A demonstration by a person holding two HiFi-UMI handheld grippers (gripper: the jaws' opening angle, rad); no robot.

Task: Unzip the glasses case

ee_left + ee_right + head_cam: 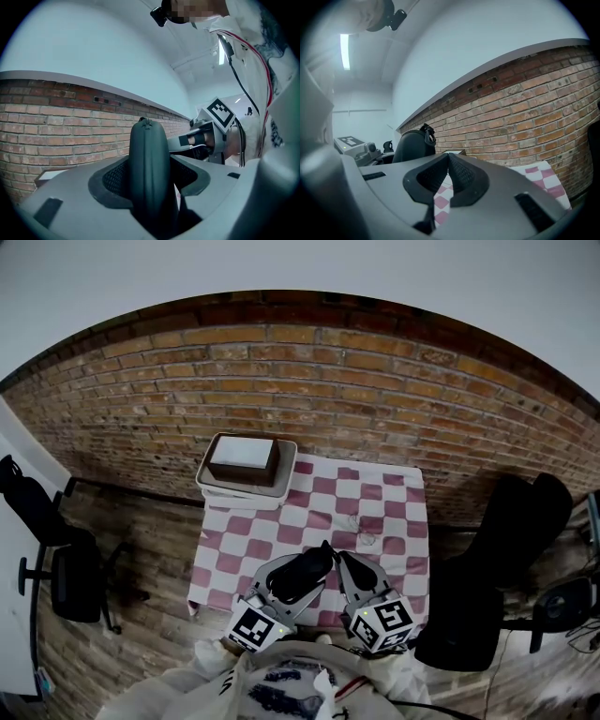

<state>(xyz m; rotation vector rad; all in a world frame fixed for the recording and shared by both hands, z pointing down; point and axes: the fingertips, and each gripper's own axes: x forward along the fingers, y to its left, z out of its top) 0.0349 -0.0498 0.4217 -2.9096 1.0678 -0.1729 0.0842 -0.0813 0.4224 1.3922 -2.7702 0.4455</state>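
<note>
Left tool (pixel 149 180) grips glasses case (pixel 305 573) beside closed right tool (pixel 447 161).

The head view looks steeply down from above the person onto the counter (pixel 394 498), with the brick wall (pixel 328 381) at the top; the left gripper view sits close behind its fingers (pixel 110 180) and looks level along the wall, the case (pixel 148 159) filling its middle; the right gripper view looks level over its own fingers (pixel 461 176) at the wall; all three share wall and case; head and right views share the counter.
</note>
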